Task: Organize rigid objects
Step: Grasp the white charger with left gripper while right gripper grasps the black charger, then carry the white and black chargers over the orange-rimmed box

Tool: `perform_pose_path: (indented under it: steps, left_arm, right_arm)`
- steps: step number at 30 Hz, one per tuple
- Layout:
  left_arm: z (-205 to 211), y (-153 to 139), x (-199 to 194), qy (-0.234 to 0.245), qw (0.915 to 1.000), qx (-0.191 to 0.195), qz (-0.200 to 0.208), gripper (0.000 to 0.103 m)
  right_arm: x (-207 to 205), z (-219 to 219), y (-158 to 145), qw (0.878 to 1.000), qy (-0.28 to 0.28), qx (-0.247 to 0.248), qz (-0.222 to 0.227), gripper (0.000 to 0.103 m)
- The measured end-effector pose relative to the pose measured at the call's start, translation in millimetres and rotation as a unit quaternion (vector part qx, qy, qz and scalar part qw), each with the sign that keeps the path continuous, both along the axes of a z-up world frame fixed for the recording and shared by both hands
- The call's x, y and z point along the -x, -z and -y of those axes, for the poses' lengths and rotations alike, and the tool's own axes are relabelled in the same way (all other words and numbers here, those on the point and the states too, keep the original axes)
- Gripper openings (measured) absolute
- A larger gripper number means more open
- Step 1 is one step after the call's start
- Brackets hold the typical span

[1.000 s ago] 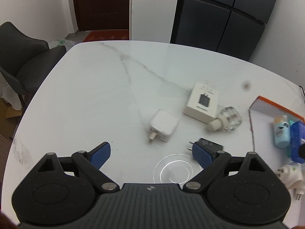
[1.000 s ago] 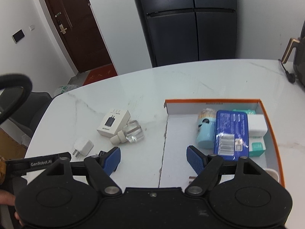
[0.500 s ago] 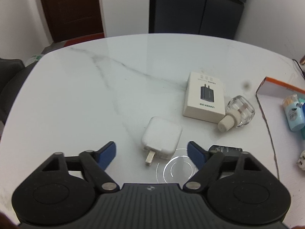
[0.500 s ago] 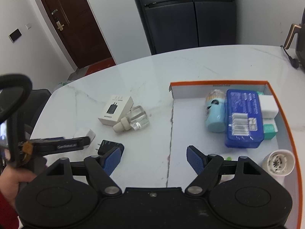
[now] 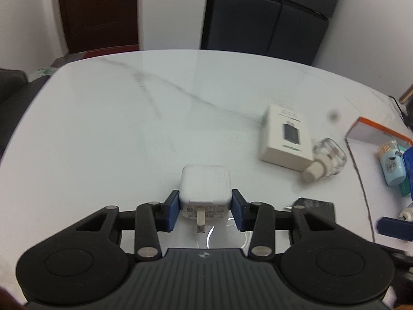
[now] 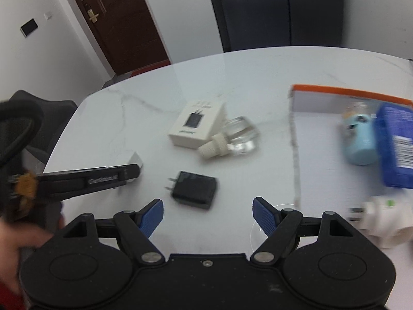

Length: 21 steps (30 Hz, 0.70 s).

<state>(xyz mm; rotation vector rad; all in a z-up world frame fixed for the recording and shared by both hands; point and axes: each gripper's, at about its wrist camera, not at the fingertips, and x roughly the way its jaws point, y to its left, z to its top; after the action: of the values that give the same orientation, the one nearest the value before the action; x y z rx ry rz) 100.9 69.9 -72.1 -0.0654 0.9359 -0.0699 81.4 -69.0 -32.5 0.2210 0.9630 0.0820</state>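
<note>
1. Left tool (image 5: 205, 213) is gripping the white charger (image 5: 205, 190), its blue pads pressing on both sides; the jaws have just been closing onto it, and the charger's plug pin is pointing back toward the camera.
2. Right tool (image 6: 207, 215) is hanging with its jaws spread wide and nothing between them, just short of the black charger (image 6: 195, 190) lying flat on the tabletop (image 5: 116, 129).
3. Lying farther out are a small white box (image 6: 196, 124) with a charger printed on it and a clear glass bottle (image 6: 238, 137) on its side, the two touching.
4. Sitting at the right is an orange-edged box (image 6: 335, 91) holding a pale blue bottle (image 6: 358, 139) and a blue packet (image 6: 395, 144); a white plug (image 6: 382, 222) is lying near its front.
5. White marble with grey veins is making up the tabletop, which is rounded at its corners.
6. Standing behind it are a dark brown door (image 6: 116, 20), white walls, and a black multi-door fridge (image 6: 278, 7); a dark chair (image 6: 46, 118) is sitting at the left edge.
</note>
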Motion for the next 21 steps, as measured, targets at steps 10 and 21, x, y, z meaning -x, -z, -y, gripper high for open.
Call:
perform_pose_path:
  steps: [10,21]
  left_arm:
    - [-36.2,-10.9,18.8,-0.033,0.9994,0.008,-0.002,0.042]
    - [-26.6,-20.3,30.9,-0.029,0.9993,0.022,0.008,0.042]
  right_arm:
    - [-33.8,-51.9,32.2,0.997,0.042,0.064,0.003,0.080]
    - [-15.9,-47.7,13.9,0.996,0.037,0.068,0.036,0.072]
